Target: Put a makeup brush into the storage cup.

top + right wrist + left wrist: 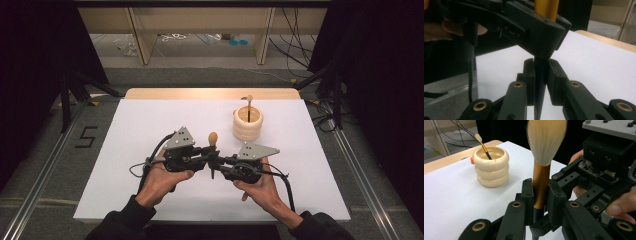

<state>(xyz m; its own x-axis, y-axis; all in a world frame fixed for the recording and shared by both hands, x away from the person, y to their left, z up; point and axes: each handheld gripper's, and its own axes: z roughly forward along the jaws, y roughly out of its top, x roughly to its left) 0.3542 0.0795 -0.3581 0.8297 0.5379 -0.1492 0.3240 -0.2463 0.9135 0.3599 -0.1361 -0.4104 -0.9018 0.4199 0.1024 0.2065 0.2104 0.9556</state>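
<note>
Both tools grip one upright brush [541, 170]: the left tool [540, 202] is clamped on its gold collar, the right tool [540, 80] on the dark handle below. A cream ringed pot [247, 123] stands apart on the desk [150, 125].

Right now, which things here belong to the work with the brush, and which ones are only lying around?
Belonging to the work:
- large makeup brush, held upright, bristles up
- left gripper, shut on its gold ferrule
- right gripper, shut on its dark handle lower down
- cream ringed holder, holding a small brush

Only lying around:
- cables on the floor behind the table
- blue discs there
</note>
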